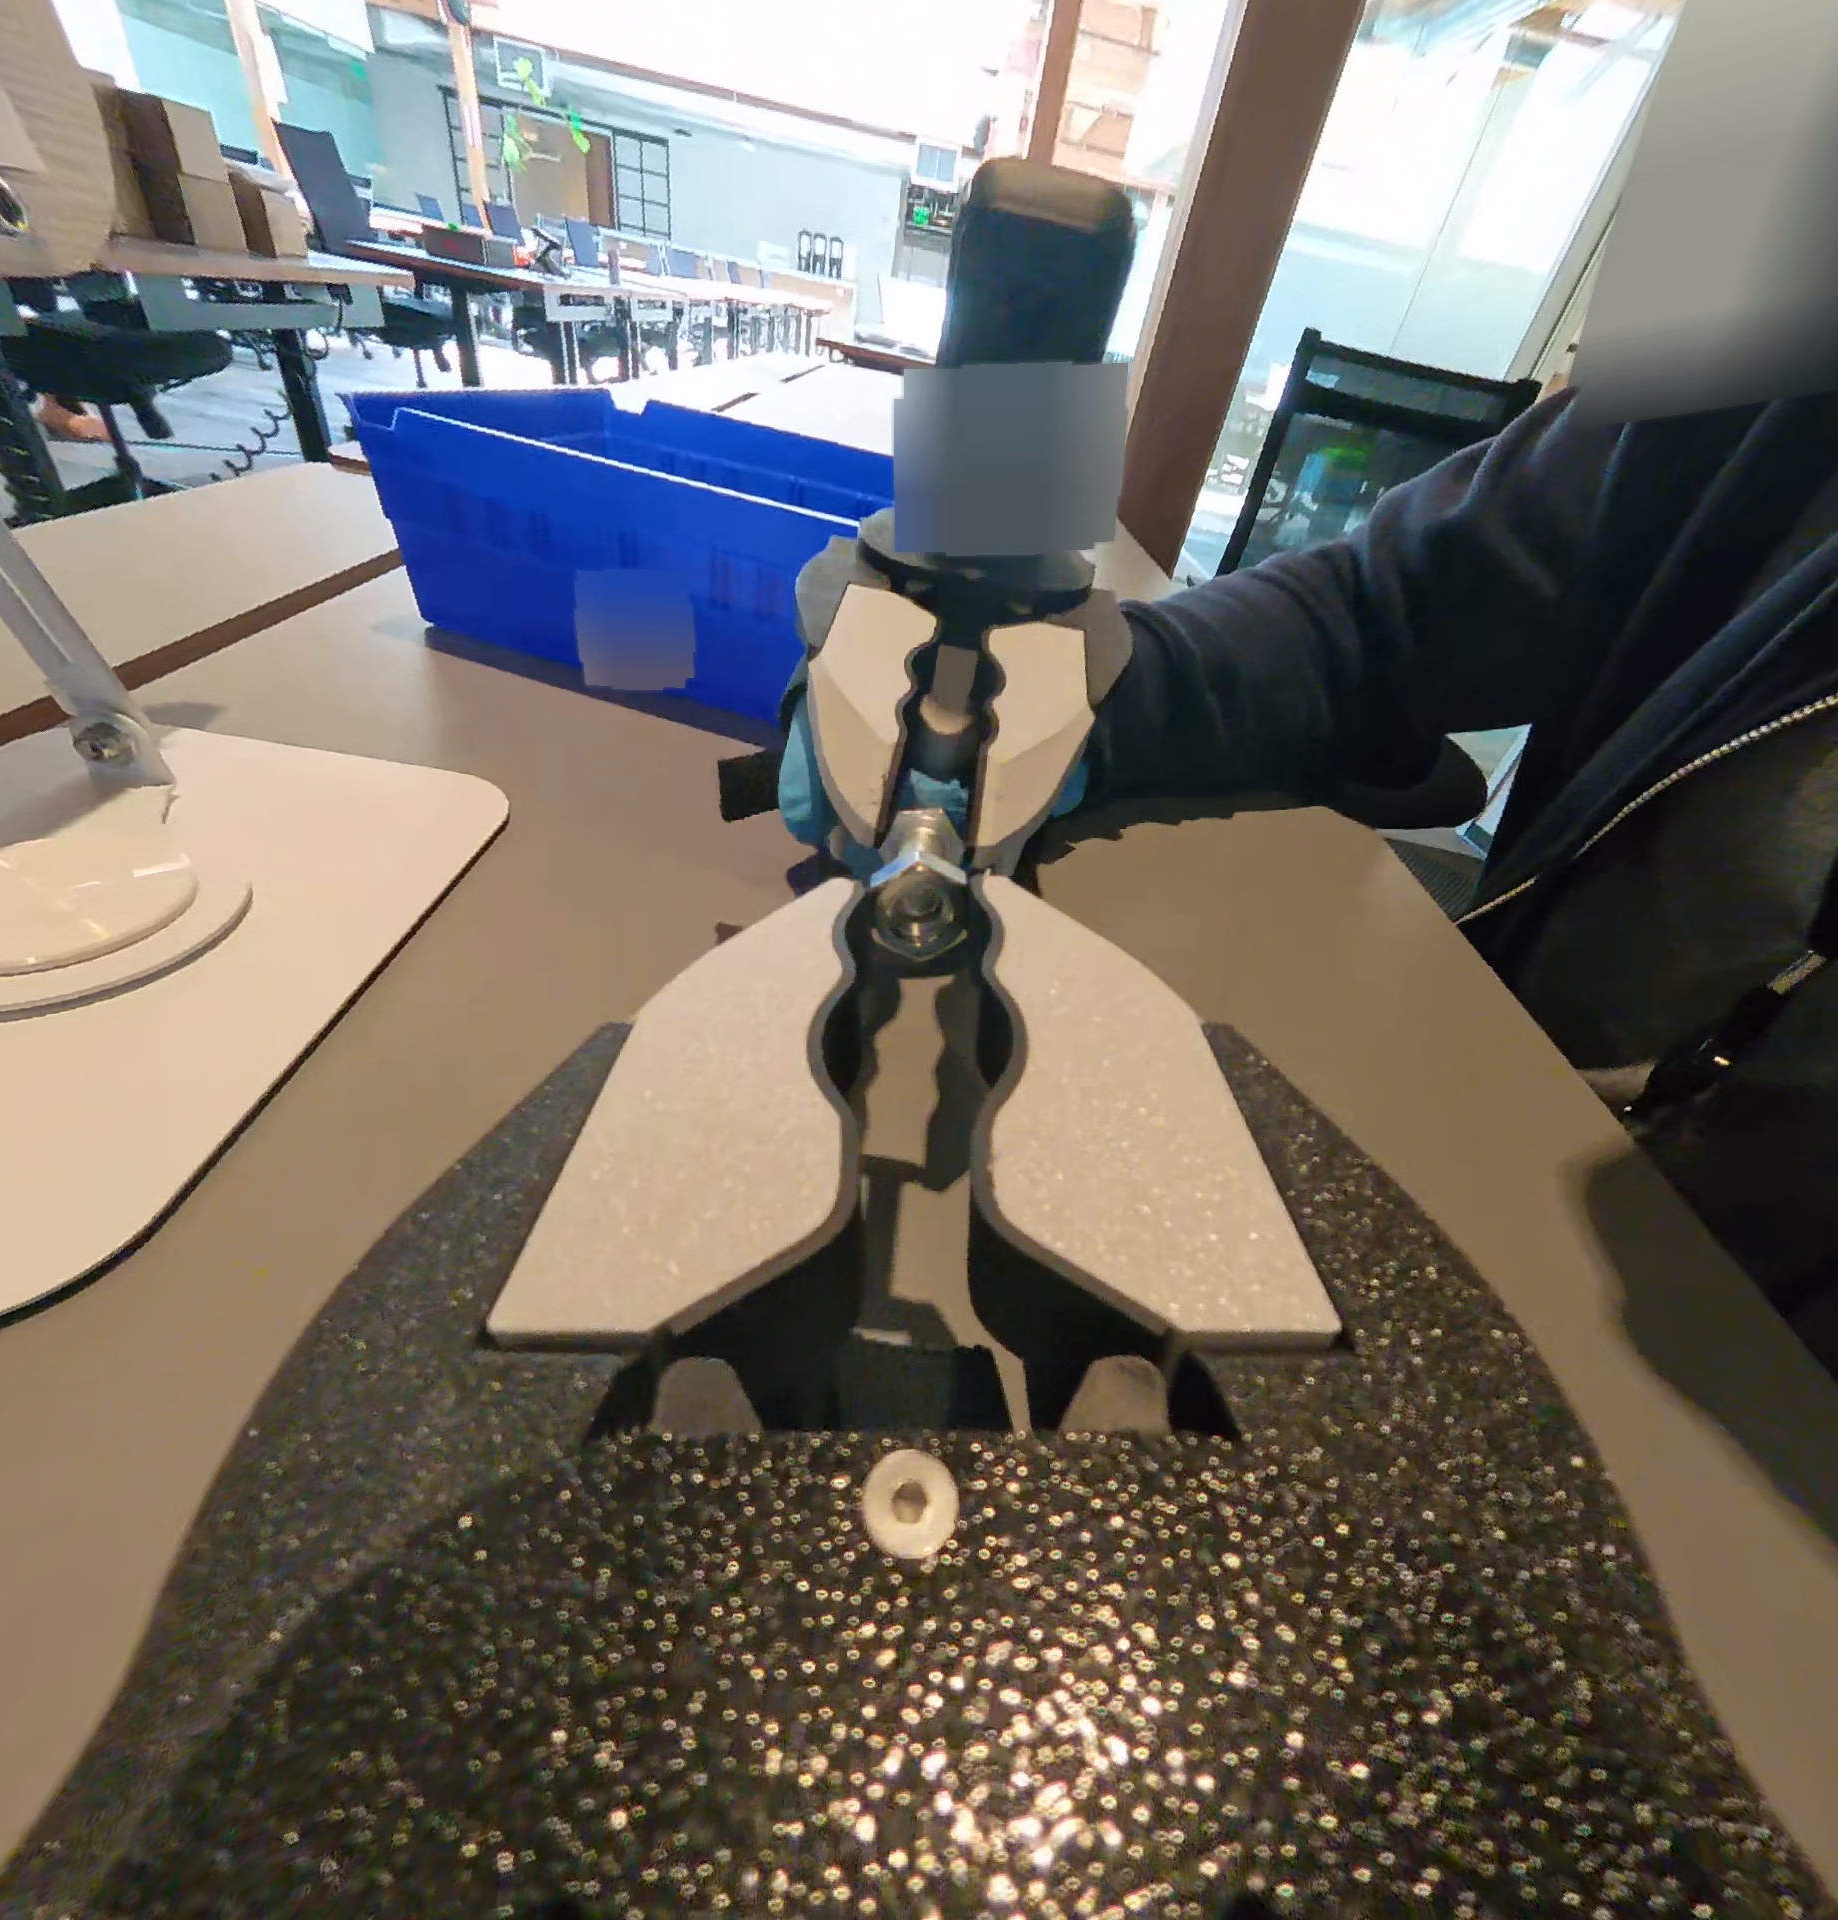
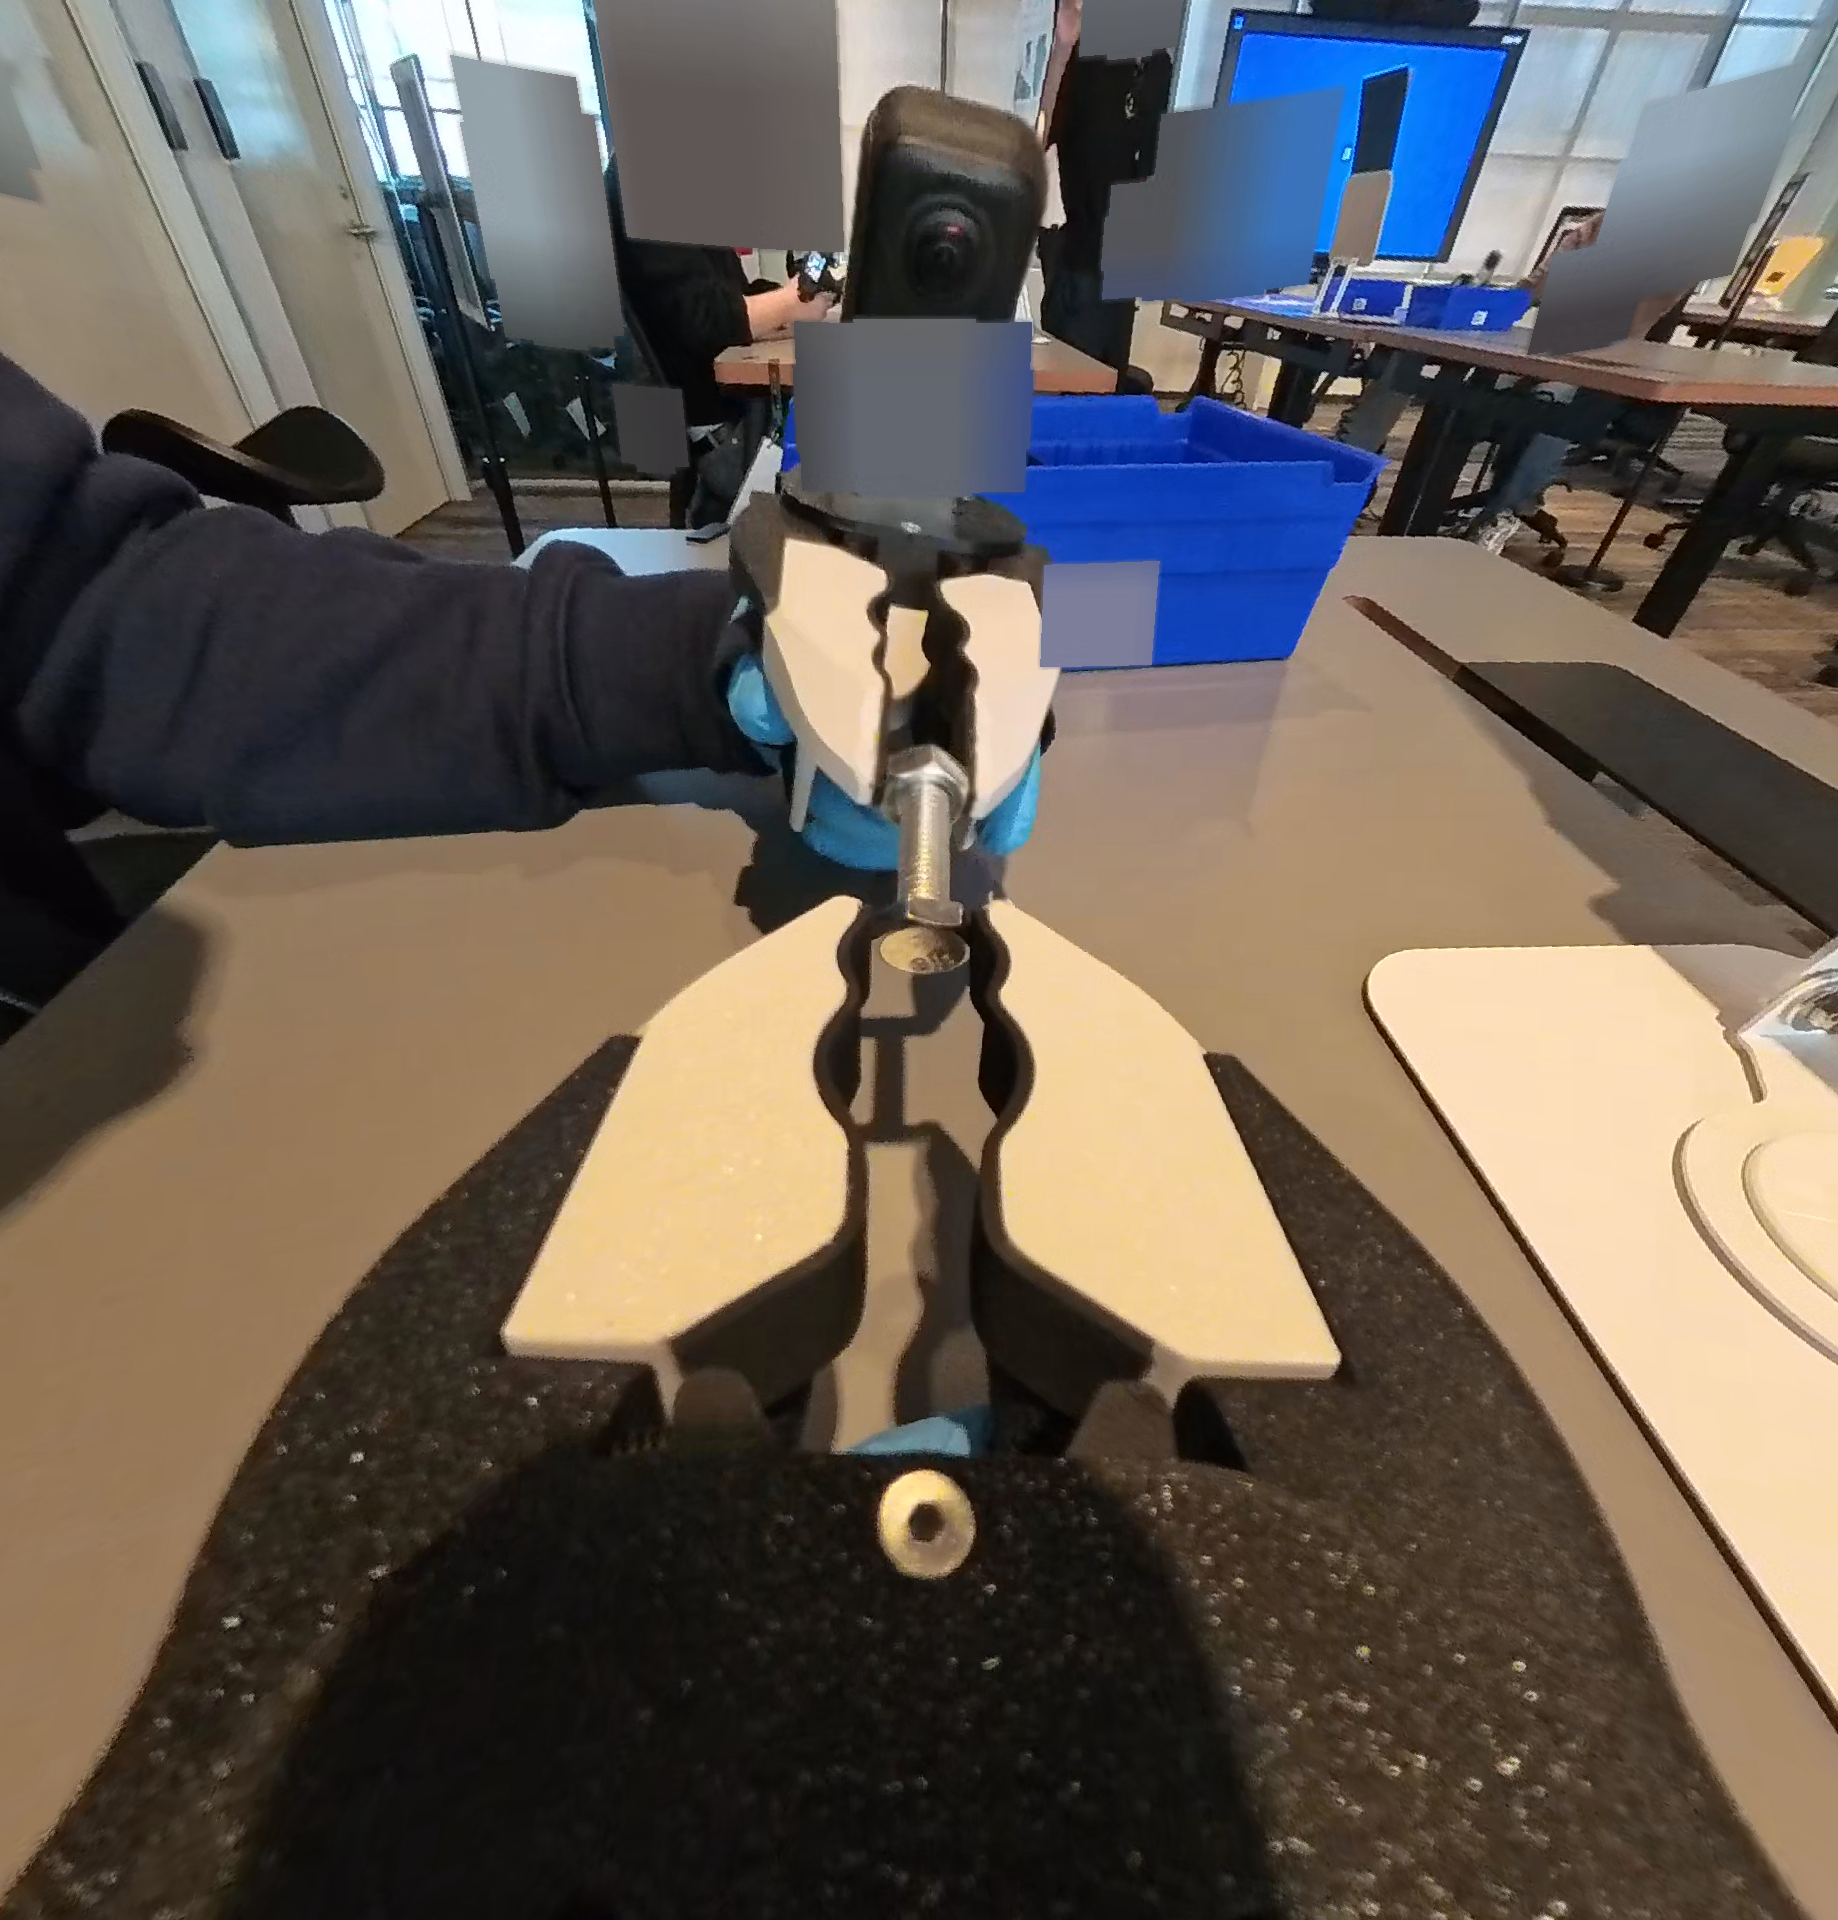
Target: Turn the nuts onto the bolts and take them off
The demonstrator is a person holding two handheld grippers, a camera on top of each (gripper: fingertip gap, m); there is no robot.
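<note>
Above the grey table, left gripper jaws clamp the nut; right gripper jaws pinch the bolt head.

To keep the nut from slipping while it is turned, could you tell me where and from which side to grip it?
Grip the nut across two opposite hexagon flats, coming end-on along the bolt from its threaded tip, as the left gripper does; the right gripper occupies the head end.
</note>
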